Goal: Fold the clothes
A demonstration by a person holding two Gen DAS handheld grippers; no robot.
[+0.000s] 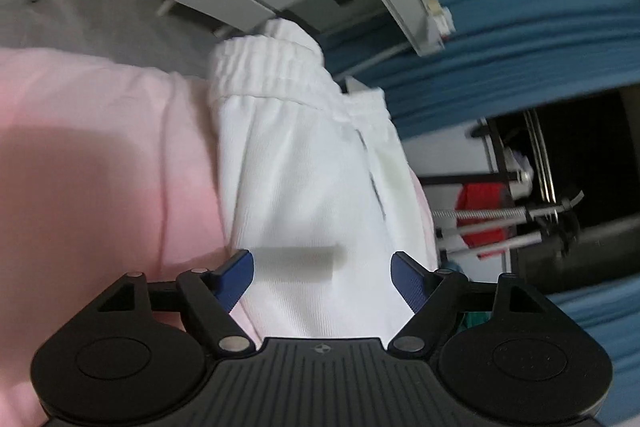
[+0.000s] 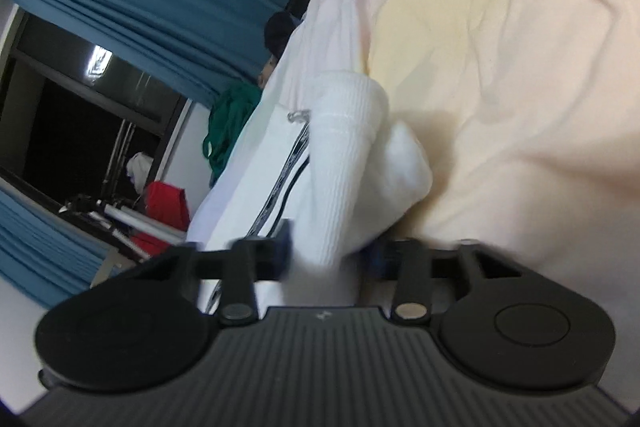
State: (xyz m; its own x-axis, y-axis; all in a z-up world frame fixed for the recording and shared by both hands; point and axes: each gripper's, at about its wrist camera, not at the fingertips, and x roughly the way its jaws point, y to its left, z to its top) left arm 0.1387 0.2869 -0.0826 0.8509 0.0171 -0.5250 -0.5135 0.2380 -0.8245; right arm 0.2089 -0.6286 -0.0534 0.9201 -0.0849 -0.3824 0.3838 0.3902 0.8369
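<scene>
My right hand-held gripper (image 2: 328, 255) pinches the white pants (image 2: 340, 163) tight, my left hand-held gripper (image 1: 322, 267) (wide open, holding nothing) should grab the waistband (image 1: 264, 63) evenly.

White trousers (image 1: 304, 163) were soft matt knit cloth; the cuff (image 2: 344, 163) was ribbed. Bedsheet (image 1: 92, 131) was smooth matt pink cotton. Left gripper (image 1: 322, 273) was matt black ribbed plastic with blue pads (image 1: 236, 277).

close wrist views, shared white garment (image 1: 304, 163)
</scene>
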